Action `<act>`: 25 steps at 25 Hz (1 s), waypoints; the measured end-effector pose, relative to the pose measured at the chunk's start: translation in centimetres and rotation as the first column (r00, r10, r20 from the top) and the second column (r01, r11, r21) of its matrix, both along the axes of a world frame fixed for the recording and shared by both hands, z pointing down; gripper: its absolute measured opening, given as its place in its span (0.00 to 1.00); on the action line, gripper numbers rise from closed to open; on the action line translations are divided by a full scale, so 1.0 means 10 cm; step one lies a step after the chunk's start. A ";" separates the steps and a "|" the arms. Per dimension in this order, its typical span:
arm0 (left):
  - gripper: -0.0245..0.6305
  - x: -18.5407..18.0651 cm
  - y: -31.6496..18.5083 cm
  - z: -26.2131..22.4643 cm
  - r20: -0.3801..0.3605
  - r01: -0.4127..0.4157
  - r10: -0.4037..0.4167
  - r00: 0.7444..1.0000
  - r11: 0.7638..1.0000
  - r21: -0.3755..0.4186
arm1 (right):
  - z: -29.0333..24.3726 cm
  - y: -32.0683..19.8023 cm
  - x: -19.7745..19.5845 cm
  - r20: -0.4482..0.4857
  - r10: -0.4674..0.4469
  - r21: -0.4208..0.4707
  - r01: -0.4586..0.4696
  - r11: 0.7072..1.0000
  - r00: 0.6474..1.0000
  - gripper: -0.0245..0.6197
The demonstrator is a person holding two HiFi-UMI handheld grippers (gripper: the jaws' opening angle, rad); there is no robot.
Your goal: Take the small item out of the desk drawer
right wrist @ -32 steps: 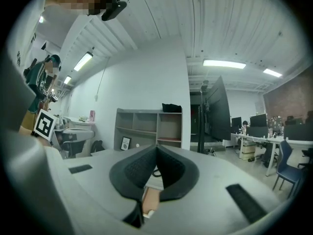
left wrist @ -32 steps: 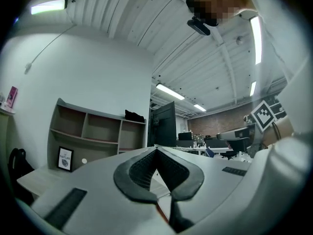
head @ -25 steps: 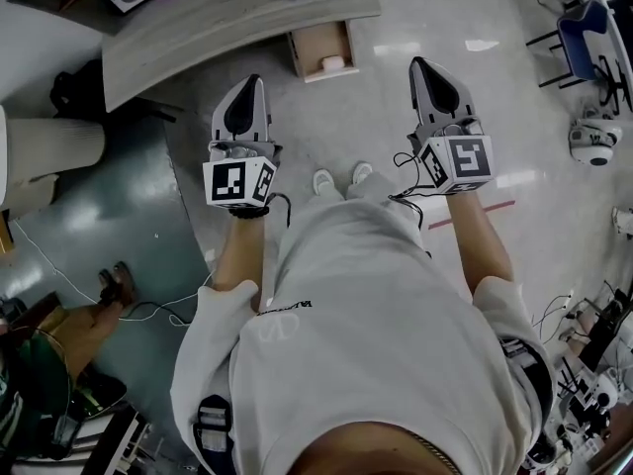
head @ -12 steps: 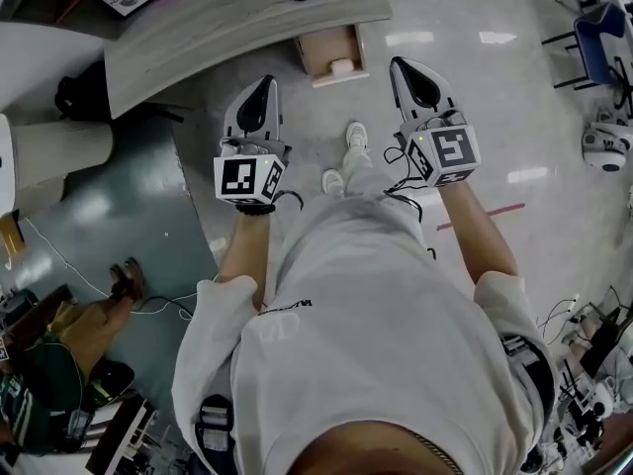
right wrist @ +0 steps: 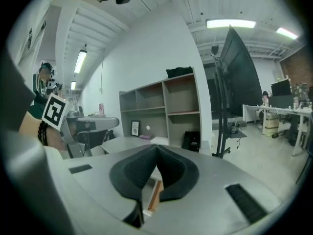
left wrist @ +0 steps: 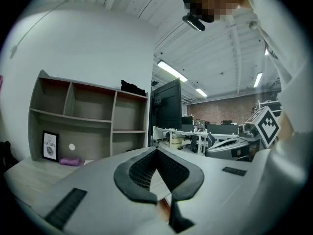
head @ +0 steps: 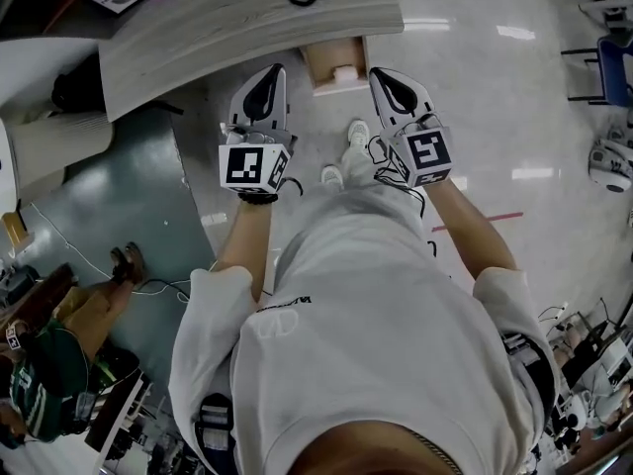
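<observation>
The small item (head: 344,71) lies in the open drawer (head: 318,65) at the desk's (head: 247,18) front edge. I hold the left gripper (head: 274,73) and right gripper (head: 381,77) either side of it, jaws clenched, empty.

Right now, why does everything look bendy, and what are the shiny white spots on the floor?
Head view: the white spots on the floor are glare from lamps, and the desk edge bows from the wide lens. Left gripper view: the shelf unit curves and the corners go black, same lens. Right gripper view: the ceiling lamp is blown out white.
</observation>
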State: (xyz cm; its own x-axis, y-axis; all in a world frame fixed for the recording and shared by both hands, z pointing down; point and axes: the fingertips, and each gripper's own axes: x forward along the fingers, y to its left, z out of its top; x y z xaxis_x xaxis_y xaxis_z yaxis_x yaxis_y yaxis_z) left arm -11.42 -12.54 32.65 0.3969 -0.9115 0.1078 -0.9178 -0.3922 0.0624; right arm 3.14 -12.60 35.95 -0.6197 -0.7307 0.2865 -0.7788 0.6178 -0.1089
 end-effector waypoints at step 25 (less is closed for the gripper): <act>0.04 0.11 -0.76 2.62 -0.067 -0.036 0.010 0.998 0.913 -0.407 | 2.93 -0.62 -0.42 -0.090 -0.009 -0.550 -0.042 0.834 0.996 0.55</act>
